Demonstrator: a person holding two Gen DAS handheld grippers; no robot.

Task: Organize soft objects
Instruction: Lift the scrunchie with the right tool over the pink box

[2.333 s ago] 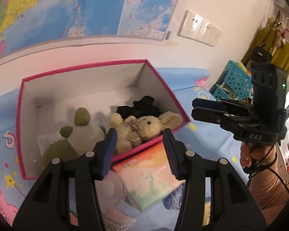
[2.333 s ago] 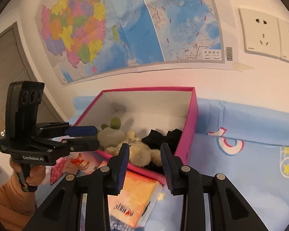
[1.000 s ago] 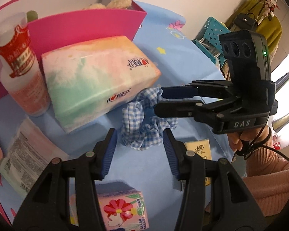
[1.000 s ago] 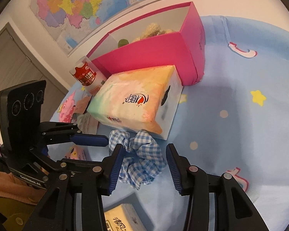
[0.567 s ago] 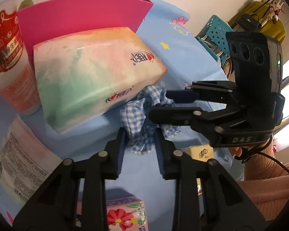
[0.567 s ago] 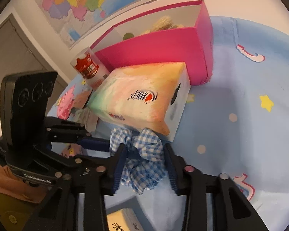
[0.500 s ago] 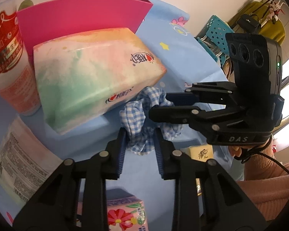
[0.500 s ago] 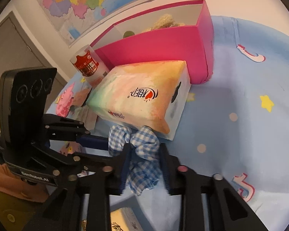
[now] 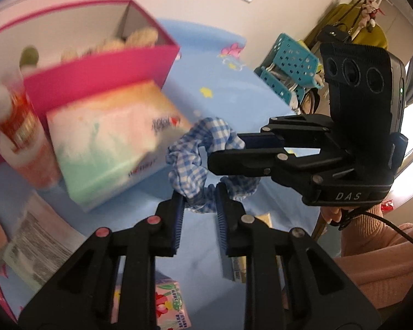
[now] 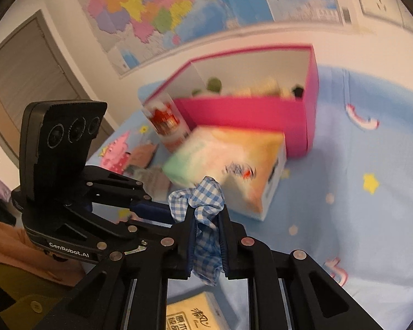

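A blue-and-white checked scrunchie [image 9: 203,154] hangs in the air between both grippers, above the blue sheet. My left gripper [image 9: 199,195] is shut on its lower edge. My right gripper [image 10: 206,214] is shut on the scrunchie [image 10: 206,209] too; it also shows in the left wrist view [image 9: 225,151], coming in from the right. The pink box [image 9: 102,74] stands behind, with plush toys [image 9: 140,37] inside; it also shows in the right wrist view [image 10: 242,110].
A pastel tissue pack [image 9: 110,137] lies in front of the box, a red-and-white cup [image 9: 22,137] to its left. A small flowered tissue pack [image 9: 170,302] and a yellow tissue pack [image 10: 195,316] lie near me. Teal baskets [image 9: 286,66] stand beyond the bed edge.
Both grippers have closed on the scrunchie and lifted it off the sheet. The view has swung up towards the pink box.
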